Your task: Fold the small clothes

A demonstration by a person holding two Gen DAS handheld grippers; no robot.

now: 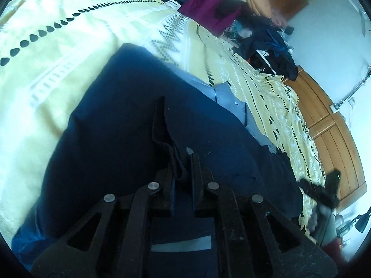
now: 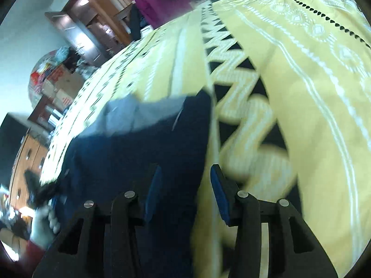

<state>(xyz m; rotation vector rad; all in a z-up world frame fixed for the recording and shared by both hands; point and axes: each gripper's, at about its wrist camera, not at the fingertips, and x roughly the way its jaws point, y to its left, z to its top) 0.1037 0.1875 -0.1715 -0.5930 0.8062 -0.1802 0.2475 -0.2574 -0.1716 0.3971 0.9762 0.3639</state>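
Note:
A dark navy garment (image 1: 120, 120) with a light blue inner part (image 1: 222, 95) lies on a yellow patterned bedspread (image 1: 51, 53). My left gripper (image 1: 182, 162) is shut on a raised fold of the navy cloth near its edge. In the right wrist view the same navy garment (image 2: 139, 143) lies at the lower left, its light blue part (image 2: 129, 113) beyond it. My right gripper (image 2: 185, 178) is open, its blue pads (image 2: 154, 185) apart over the garment's right edge, holding nothing. The right gripper also shows in the left wrist view (image 1: 324, 190), at the garment's far side.
A heap of clothes, maroon (image 1: 208, 7) and dark blue (image 1: 273, 46), sits at the bed's far end. A wooden bed frame (image 1: 334, 129) runs along the right. Wooden cabinets (image 2: 92, 23) and boxes (image 2: 58, 81) stand by the wall. The bedspread (image 2: 301, 92) stretches out to the right.

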